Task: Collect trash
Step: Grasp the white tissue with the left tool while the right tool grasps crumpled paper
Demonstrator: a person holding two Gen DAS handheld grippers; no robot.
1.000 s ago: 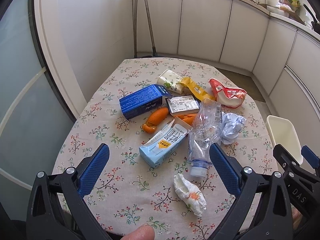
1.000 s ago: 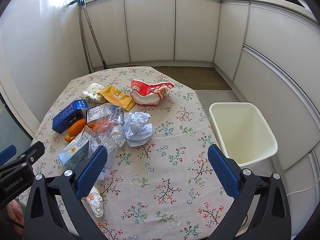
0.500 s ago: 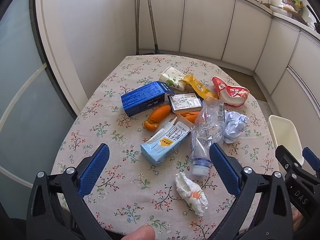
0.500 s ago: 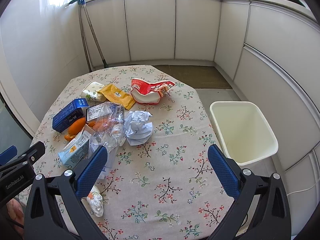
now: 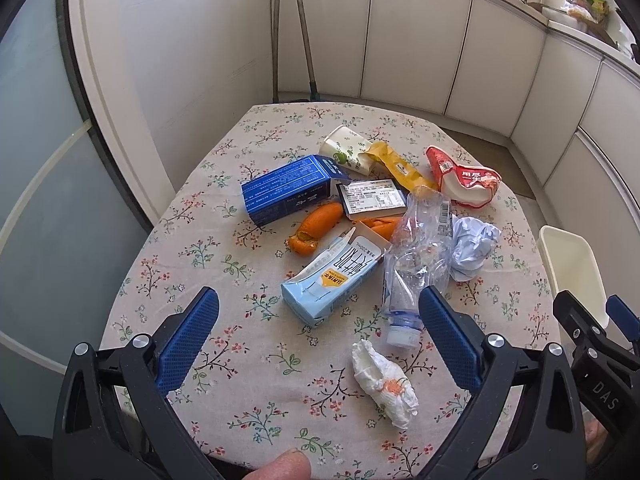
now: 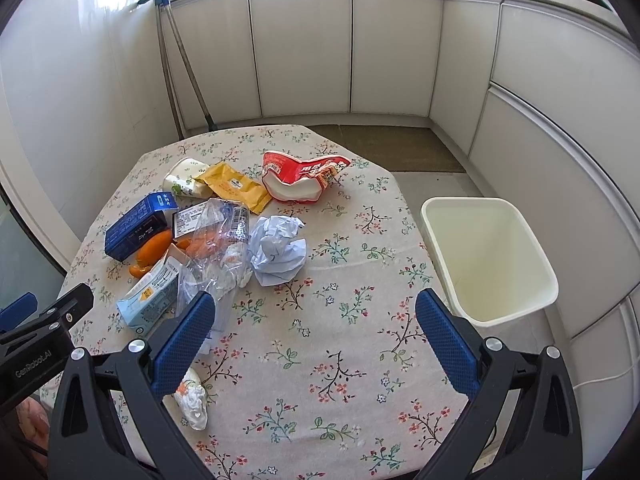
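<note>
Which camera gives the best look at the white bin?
The right wrist view: the bin shows whole beside the table, its inside visible. The left wrist view catches only part of it at the right edge, behind the right gripper.

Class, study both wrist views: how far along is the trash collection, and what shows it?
Nothing looks done: the white bin looks empty. Nothing is in hand: the left gripper and right gripper are open above the table. Everything is left, including the crushed bottle, milk carton, blue box, crumpled paper and red wrapper.
</note>
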